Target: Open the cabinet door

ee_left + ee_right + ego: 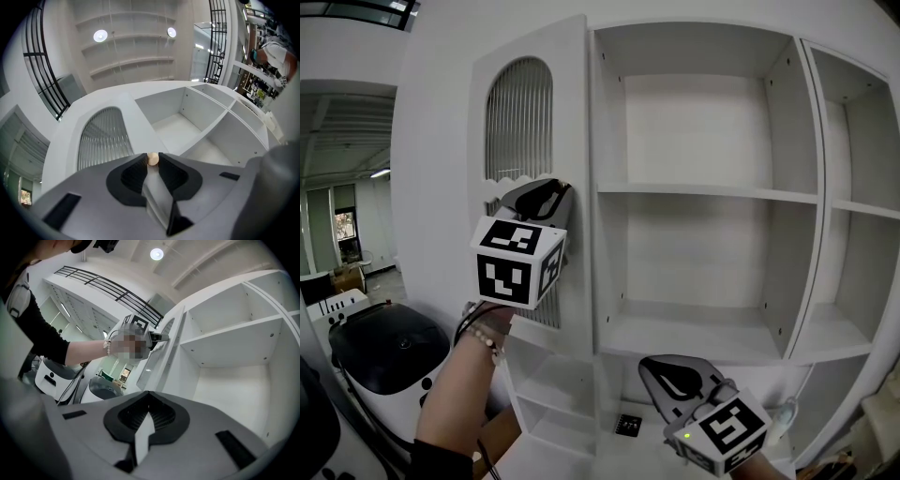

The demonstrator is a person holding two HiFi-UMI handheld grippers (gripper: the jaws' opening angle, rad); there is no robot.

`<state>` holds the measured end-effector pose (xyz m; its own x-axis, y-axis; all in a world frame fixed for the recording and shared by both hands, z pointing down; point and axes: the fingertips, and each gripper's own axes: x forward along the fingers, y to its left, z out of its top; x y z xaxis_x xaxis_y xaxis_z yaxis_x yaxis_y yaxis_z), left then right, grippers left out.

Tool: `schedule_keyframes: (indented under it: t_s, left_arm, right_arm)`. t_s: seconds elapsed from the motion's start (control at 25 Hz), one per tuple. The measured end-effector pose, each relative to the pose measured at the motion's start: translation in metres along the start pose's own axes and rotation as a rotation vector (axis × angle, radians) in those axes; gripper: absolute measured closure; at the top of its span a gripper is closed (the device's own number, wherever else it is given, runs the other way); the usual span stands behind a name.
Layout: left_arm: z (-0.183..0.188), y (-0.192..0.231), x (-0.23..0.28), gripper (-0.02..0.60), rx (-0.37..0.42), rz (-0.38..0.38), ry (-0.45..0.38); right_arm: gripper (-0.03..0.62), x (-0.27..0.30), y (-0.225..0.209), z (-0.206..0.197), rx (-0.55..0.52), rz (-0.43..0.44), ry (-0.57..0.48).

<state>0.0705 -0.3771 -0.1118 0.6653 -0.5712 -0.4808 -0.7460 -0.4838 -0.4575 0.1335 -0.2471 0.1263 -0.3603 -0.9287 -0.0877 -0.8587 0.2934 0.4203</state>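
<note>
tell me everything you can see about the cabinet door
The cabinet door is a white, painted-looking panel with an arched window of vertical ribs and a small round pale knob. It stands upright, swung open left of the shelves. The left gripper has its jaws closed on the knob.

Cabinet door [525, 56] open, L hand-held gripper [555, 195] at its edge

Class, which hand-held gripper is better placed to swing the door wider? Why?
Left. The left hand-held gripper is shut on the door knob; the right hand-held gripper sits low, shut, away from it.
</note>
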Motion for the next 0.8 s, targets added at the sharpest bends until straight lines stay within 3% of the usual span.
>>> schedule_keyframes:
  t_s: [0.8]
  left_arm:
    - [0.021, 0.016, -0.049, 0.505, -0.012, -0.070, -0.022]
  right_arm:
    - [0.594, 0.018, 0.036, 0.017, -0.002, 0.080, -0.067]
